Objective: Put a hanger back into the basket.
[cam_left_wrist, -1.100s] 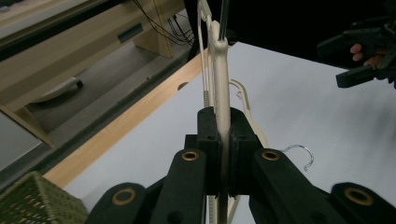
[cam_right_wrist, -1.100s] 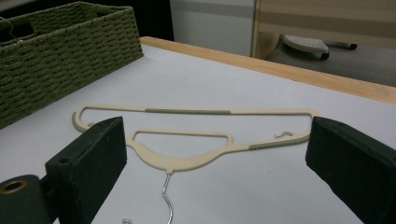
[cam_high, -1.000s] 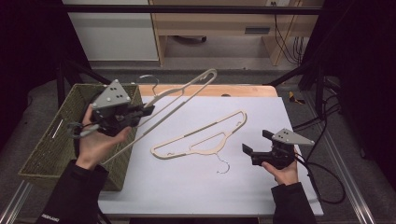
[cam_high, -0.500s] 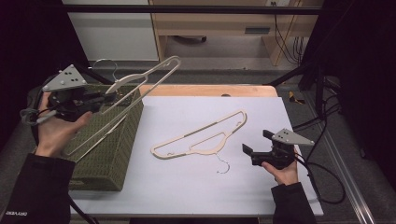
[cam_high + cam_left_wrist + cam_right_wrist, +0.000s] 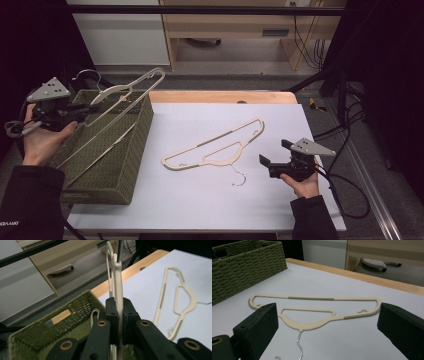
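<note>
Cream hanger (image 5: 118, 287) between left hand-held gripper (image 5: 119, 315) pads

My left hand-held gripper (image 5: 82, 111) is raised at far left, jaws clamped tight. My right hand-held gripper (image 5: 267, 161) sits low, jaws spread wide.

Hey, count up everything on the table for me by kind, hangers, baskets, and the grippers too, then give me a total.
Cream hangers: 2, one held over the basket and one flat on the table
Green woven basket: 1
Grippers: 2, left gripper shut on the held hanger, right gripper open
Total: 5
</note>
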`<state>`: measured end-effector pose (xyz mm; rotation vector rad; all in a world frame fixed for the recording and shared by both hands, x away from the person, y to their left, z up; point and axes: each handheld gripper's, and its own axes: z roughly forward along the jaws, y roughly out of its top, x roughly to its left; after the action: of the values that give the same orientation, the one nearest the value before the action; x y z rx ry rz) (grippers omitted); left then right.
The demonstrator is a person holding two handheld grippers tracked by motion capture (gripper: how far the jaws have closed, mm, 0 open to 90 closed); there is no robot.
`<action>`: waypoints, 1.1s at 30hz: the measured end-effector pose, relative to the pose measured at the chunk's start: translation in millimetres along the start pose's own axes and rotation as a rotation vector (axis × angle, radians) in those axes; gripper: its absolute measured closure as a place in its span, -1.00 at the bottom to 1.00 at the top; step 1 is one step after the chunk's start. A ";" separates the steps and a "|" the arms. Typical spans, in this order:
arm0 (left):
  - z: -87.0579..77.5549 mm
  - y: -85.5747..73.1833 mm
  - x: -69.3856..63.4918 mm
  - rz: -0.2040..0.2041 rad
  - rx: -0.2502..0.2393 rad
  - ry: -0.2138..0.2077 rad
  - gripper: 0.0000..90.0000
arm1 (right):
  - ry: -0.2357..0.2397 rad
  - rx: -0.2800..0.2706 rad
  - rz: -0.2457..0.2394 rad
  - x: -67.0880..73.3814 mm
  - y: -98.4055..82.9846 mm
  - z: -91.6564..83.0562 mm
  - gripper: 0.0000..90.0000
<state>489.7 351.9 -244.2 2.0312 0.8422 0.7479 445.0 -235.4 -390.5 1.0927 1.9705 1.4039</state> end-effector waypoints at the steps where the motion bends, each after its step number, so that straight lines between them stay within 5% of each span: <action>1: 0.0 0.0 0.0 0.000 0.000 0.000 0.90 | 0.001 0.001 0.001 0.0 0.0 0.0 -0.91; 8: 2.8 -29.2 21.2 -0.037 0.024 0.030 0.90 | 0.000 0.003 0.000 -0.2 -0.2 0.3 -0.91; 17: 9.4 -54.9 32.6 -0.055 0.049 0.048 0.90 | 0.001 0.007 -0.006 0.1 -0.8 1.1 -0.91; 23: 15.1 -70.0 31.6 -0.017 0.103 0.055 0.90 | 0.000 0.009 0.001 0.3 -0.9 1.3 -0.91; 33: 38.7 -110.4 24.3 -0.022 0.154 0.071 0.90 | 0.000 0.016 -0.002 0.9 -1.6 2.3 -0.90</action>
<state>500.1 404.4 -351.1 2.1378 0.9882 0.7676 445.6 -233.7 -392.8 1.0973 1.9851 1.3893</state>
